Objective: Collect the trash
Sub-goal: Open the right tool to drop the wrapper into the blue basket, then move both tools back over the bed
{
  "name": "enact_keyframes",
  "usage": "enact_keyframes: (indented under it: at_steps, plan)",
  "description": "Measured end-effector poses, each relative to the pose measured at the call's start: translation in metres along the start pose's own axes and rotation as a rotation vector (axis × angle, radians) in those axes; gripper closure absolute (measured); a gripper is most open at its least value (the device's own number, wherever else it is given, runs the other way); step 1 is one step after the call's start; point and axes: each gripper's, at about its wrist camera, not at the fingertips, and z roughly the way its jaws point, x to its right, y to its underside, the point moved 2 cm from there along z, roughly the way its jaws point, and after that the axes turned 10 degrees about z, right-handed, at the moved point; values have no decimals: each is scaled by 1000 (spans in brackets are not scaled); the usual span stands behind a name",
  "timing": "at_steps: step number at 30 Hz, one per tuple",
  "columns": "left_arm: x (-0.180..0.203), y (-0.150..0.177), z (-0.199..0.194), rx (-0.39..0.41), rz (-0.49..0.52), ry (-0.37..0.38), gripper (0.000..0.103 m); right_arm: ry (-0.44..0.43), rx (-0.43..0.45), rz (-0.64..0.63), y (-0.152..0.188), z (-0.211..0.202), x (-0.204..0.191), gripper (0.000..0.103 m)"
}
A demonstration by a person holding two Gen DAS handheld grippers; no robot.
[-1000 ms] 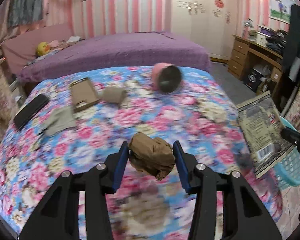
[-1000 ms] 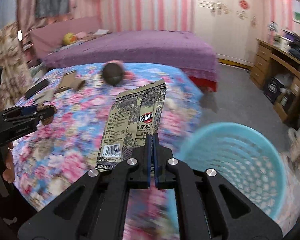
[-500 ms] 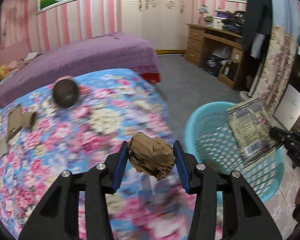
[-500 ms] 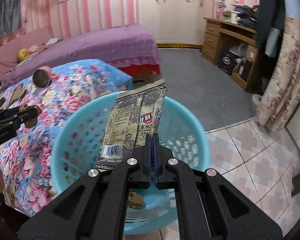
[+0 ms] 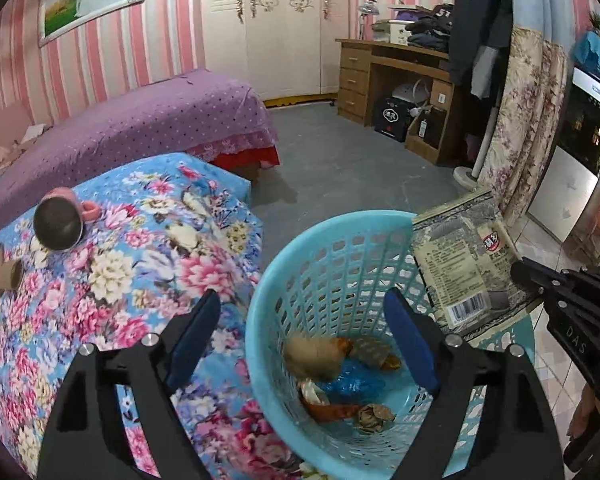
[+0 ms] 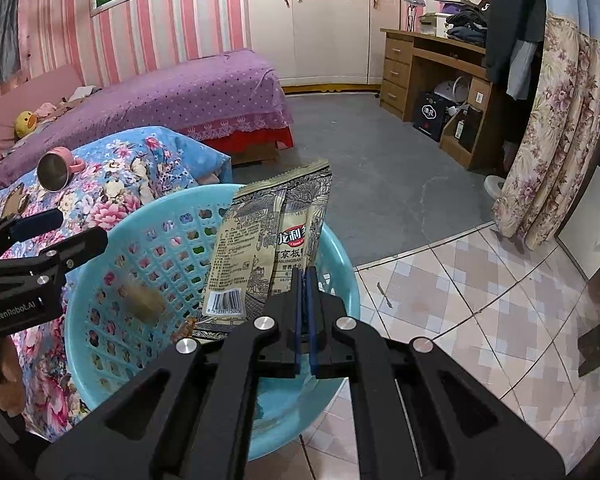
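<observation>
Left jaws just opened, empty, brown wad mid-basket

The left tongs read "GenRobot.AI"; the right tongs show "DAS" — the snack packet bears Chinese characters and a barcode.

The basket stands on the floor just beside the bed, at 3 o'clock from it. Bits of trash lie in the basket. A cup lies on the bed at 10 o'clock. The desk stands well behind, at 1 o'clock.
</observation>
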Motion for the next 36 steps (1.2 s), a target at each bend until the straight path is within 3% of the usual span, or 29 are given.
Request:
enact_keyframes:
  at_steps: [18,19,21,22,25,29,36]
  plan:
    - [-63,10,-33,53,-125,-100,11,-17,-12,5,0,13,-18,98]
    - [-65,11,-34,54,-128,-105,11,-17,-10,5,-1,13,-19,95]
    - [-68,12,-36,51,-133,-111,11,1,-3,-2,0,14,-21,63]
    - [-70,13,-37,51,-134,-114,11,2,3,0,0,13,-22,42]
    - [-75,16,-40,51,-144,-127,11,-28,14,3,-1,9,-28,39]
    - [-83,21,-44,47,-156,-137,11,-25,31,-23,-3,6,-40,16]
    - [-102,29,-59,56,-163,-170,11,-23,52,-32,-4,5,-59,6]
